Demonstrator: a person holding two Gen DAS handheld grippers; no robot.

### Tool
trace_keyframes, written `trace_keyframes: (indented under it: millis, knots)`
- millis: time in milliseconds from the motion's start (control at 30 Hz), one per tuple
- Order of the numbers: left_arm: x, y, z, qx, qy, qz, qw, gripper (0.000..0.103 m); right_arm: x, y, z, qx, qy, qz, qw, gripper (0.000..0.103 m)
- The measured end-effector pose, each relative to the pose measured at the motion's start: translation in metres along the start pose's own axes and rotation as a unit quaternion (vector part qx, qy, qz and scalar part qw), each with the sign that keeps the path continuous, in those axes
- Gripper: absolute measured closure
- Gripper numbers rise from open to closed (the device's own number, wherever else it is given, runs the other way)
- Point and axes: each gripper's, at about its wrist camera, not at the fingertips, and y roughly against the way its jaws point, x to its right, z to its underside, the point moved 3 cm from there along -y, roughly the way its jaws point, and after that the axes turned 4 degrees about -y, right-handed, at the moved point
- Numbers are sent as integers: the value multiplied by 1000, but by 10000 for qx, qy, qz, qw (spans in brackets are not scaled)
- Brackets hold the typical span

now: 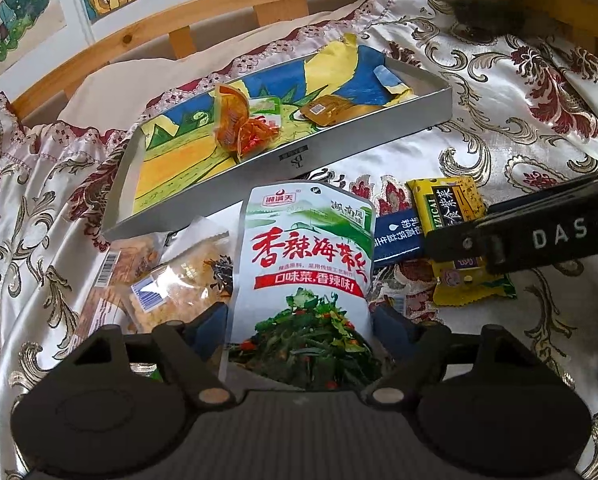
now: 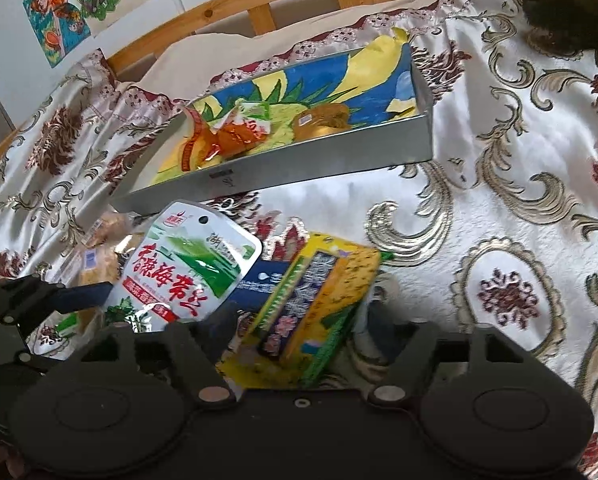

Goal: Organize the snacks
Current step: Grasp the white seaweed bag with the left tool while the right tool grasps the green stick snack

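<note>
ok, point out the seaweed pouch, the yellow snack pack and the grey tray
seaweed pouch [image 1: 305, 256]: left wrist view, red lettering at mid-pouch
yellow snack pack [image 2: 319, 304]: right wrist view, middle of front face
grey tray [image 1: 339, 148]: left wrist view, near side wall

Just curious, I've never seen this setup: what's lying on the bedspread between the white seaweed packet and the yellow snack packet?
A dark blue sachet lies between the white seaweed packet and the yellow snack packet, partly tucked under both. Both wrist views show it.

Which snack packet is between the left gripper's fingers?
The white seaweed packet with red lettering; the yellow packet and clear-wrapped snacks lie to its sides.
</note>
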Motion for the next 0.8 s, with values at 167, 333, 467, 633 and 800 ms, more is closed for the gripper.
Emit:
trace_keyframes:
  millis: [167, 333, 467, 633, 800]
  knots:
    - [-1, 3, 2, 40, 28, -12, 10000, 26, -13, -10, 10, 59, 471, 419, 9980, 30]
    - [-2, 7, 3, -29, 128, 45, 9999, 37, -13, -9, 16, 165, 739, 776, 9941, 51]
    - [-1, 11, 4, -68, 280, 105, 9995, 45, -2, 3, 20, 176, 406, 610, 9972, 56]
    - [1, 17, 7, -102, 590, 236, 9979, 57, 5, 28, 33, 267, 155, 543, 9980, 62]
    - [5, 33, 16, -104, 804, 367, 9960, 63, 9, 53, 54, 268, -30, 569, 9980, 66]
